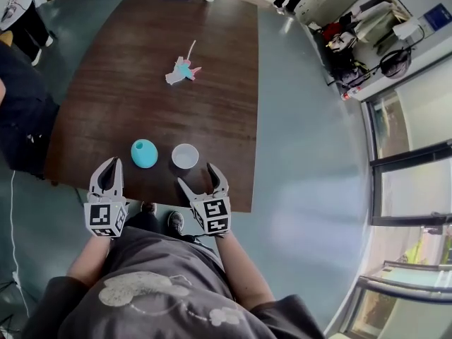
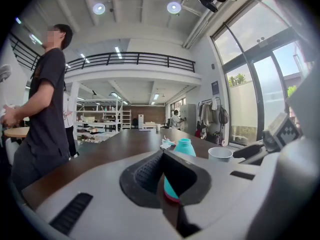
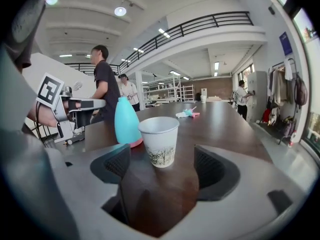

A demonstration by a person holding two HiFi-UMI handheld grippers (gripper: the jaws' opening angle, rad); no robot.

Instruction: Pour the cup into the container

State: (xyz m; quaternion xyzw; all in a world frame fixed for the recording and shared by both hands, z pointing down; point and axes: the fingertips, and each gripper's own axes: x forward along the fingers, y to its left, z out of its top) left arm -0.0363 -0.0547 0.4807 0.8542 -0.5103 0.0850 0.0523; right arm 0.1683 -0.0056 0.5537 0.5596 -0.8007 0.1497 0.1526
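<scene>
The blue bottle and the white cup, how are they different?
The bottle is teal with a pink base; the paper cup is white with a dark print. The bottle narrows toward its top; the paper cup widens to an open rim. The bottle stands taller than the paper cup. Both stand upright, side by side, on the table.

Daylight pours through tall windows (image 2: pixel 260 74) at three o'clock of the left gripper view, helped by round ceiling lamps (image 2: pixel 174 7) at twelve, so all three pictures are bright and even. The dark counter (image 3: pixel 220 124) has a soft sheen, and the cup (image 3: pixel 159 140) leaves only a faint shadow and dim reflection on it. Every picture bows strongly toward its edges, the gripper views fading to black corners, with head-view windows washed out at four o'clock
</scene>
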